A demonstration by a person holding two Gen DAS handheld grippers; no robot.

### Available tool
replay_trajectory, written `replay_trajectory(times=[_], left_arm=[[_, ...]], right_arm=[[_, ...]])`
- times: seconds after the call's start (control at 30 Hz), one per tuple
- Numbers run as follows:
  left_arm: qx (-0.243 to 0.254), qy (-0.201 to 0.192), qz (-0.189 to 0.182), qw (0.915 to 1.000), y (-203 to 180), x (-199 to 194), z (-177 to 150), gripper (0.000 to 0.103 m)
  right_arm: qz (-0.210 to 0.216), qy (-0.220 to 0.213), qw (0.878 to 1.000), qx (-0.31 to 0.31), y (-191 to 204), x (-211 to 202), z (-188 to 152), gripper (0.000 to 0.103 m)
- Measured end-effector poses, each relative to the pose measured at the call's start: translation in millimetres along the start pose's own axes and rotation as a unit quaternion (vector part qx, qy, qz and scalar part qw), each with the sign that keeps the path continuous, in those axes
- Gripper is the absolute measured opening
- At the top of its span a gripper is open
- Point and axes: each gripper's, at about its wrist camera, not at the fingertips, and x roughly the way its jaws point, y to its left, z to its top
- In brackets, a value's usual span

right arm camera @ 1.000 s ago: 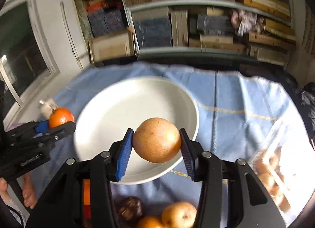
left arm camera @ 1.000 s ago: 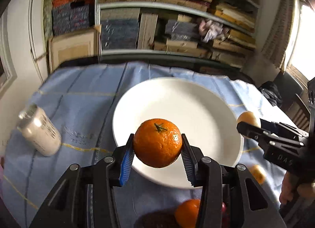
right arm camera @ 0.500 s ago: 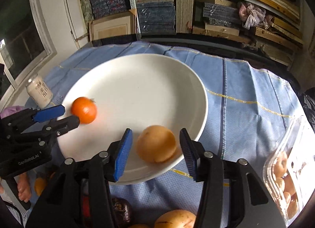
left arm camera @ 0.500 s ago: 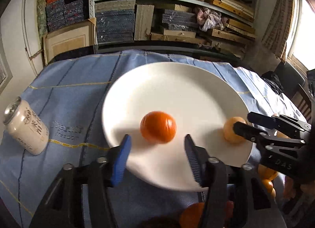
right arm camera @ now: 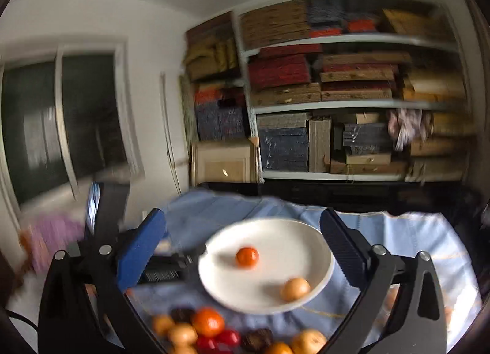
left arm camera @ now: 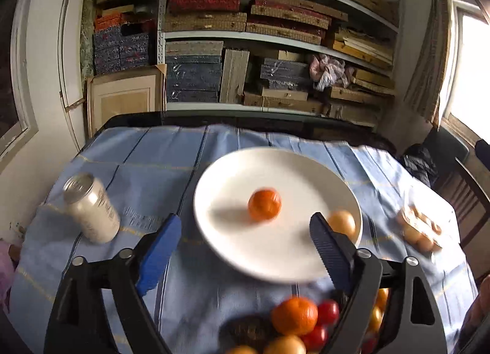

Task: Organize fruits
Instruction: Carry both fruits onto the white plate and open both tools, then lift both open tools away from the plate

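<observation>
An orange mandarin (left arm camera: 264, 209) is lying loose near the middle of the white plate (left arm camera: 232, 176), ahead of and between the jaws of the left gripper (left arm camera: 245, 250), clear of both pads. A pale tan fruit (left arm camera: 342, 223) is sitting at the plate's near right rim, just beyond the tip of the left gripper's right jaw. The left jaws are spreading wide, gripping nothing. In the right wrist view the right gripper (right arm camera: 245, 237) is opening to its widest, nothing between the pads; mandarin and tan fruit are resting on the plate ahead of and below its jaws. A heap of mixed fruit (left arm camera: 294, 315) is lying on the blue tablecloth (left arm camera: 147, 164) close under both grippers. A pale can (left arm camera: 92, 208) is standing outside the left jaw. A clear pack of fruit (left arm camera: 418, 228) is lying beyond the right jaw.
</observation>
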Motion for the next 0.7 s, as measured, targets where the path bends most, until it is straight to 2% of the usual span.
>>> replay_trajectory(times=[0.03, 0.1, 0.2, 0.27, 0.33, 0.43, 0.53, 0.7], left_arm=[[0.009, 0.006, 0.007, 0.9999, -0.1, -6.3, -8.8, 0.087], [0.020, 0.009, 0.021, 0.9995, 1.8, -16.4, -23.2, 0.087], [0.017, 0.004, 0.029, 0.9994, 11.0, -32.8, -50.7, 0.089], [0.000, -0.003, 0.022, 0.9997, 19.8, -39.6, -70.4, 0.094], [-0.015, -0.002, 0.022, 0.9996, 27.1, -40.3, -86.4, 0.094], [-0.009, 0.029, 0.029, 0.9991, 29.1, -31.1, -98.4, 0.094], [0.012, 0.032, 0.044, 0.9985, 26.5, -29.4, -99.7, 0.094], [0.036, 0.041, 0.036, 0.9979, 29.6, -31.6, -102.3, 0.094]], right_arm=[[-0.013, 0.025, 1.000, -0.013, 1.7, 0.2, -10.2, 0.099], [-0.044, 0.047, 0.998, -0.019, -2.8, -1.7, -33.2, 0.099], [-0.040, 0.066, 0.997, 0.021, -23.5, -3.9, -67.7, 0.099], [-0.036, 0.084, 0.994, 0.054, -38.4, -0.4, -88.3, 0.099], [-0.036, 0.110, 0.990, 0.079, -53.8, 4.4, -100.0, 0.099], [-0.038, 0.102, 0.989, 0.104, -67.6, -1.6, -100.7, 0.099], [-0.042, 0.098, 0.988, 0.109, -70.2, -5.2, -99.9, 0.099], [-0.056, 0.111, 0.986, 0.111, -69.1, -3.4, -102.2, 0.099]])
